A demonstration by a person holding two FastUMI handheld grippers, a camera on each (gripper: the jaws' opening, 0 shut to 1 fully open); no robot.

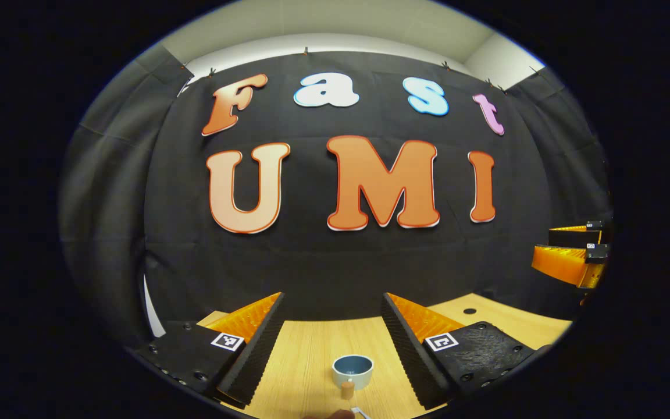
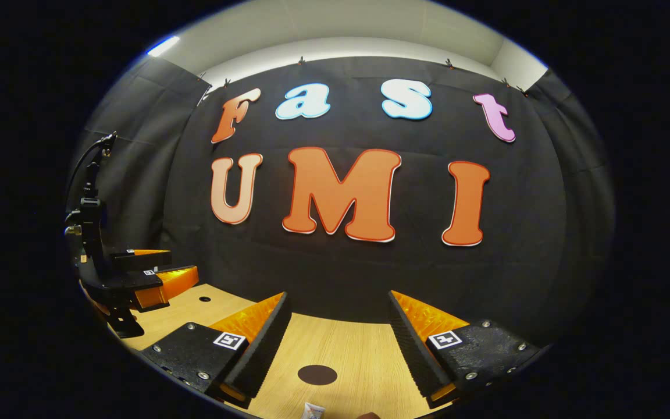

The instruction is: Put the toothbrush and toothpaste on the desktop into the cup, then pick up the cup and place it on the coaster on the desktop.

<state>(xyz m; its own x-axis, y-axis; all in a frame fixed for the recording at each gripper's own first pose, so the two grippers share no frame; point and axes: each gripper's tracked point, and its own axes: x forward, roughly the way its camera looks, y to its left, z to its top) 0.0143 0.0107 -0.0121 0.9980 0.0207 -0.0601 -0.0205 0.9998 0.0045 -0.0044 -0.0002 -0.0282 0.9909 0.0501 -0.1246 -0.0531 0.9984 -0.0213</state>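
Observation:
A pale cup (image 1: 352, 372) with a blue inside stands upright on the wooden desktop (image 1: 306, 355), low in the left gripper view. Just in front of it lies a small wooden end (image 1: 347, 389), perhaps the toothbrush, with a white bit (image 1: 362, 412) at the view's rim. My left gripper (image 1: 332, 302) is open above the desk, and the cup lies between the lines of its fingers, below them. In the right gripper view a dark round coaster (image 2: 317, 374) lies flat, and a white tube end (image 2: 313, 411), probably the toothpaste, peeks in below. My right gripper (image 2: 338, 297) is open and holds nothing.
The right gripper (image 1: 573, 256) hovers at the far right of the left gripper view. The left gripper (image 2: 149, 273), with a cable rising from it, hangs at the left of the right gripper view. A small hole (image 2: 205, 299) marks the desktop near the black back wall.

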